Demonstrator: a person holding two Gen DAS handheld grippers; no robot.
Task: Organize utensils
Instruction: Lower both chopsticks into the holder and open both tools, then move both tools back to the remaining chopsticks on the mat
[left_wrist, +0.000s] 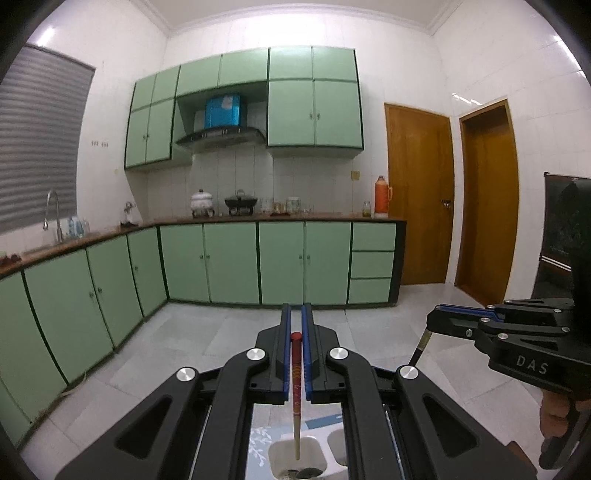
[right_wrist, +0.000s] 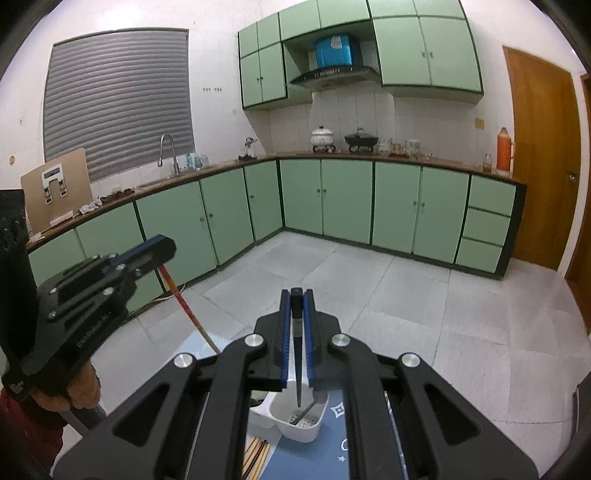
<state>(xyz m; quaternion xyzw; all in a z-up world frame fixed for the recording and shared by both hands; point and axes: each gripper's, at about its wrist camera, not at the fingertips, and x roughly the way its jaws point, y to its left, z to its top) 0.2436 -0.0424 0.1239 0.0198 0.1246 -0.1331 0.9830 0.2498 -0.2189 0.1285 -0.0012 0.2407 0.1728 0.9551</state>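
My left claw (left_wrist: 296, 325) is clamped on a red chopstick (left_wrist: 296, 384), its red cap up between the blue pads and its pale tip hanging down into the left cell of the white holder (left_wrist: 332, 467) on the table below me. That cell seems to have something dark at the bottom, though the view there is too cramped to name it. My right claw (right_wrist: 296, 308) is likewise closed, gripping a dark chopstick (right_wrist: 297, 369) that points down over the holder's (right_wrist: 280, 413) cell, where a metal utensil (right_wrist: 308, 410) already leans; its tip looks just above or just inside the rim, and I cannot tell which. To the left of the holder, loose chopsticks (right_wrist: 256, 456) lie on the blue mat (right_wrist: 332, 450), waiting their turn. So I judge I am mid-drop: both sticks are carried over the holder and neither is let go. Next I need to lower each one straight so the tip clears the rim and the things inside, then spread the pads and lift away without dragging the stick back out.
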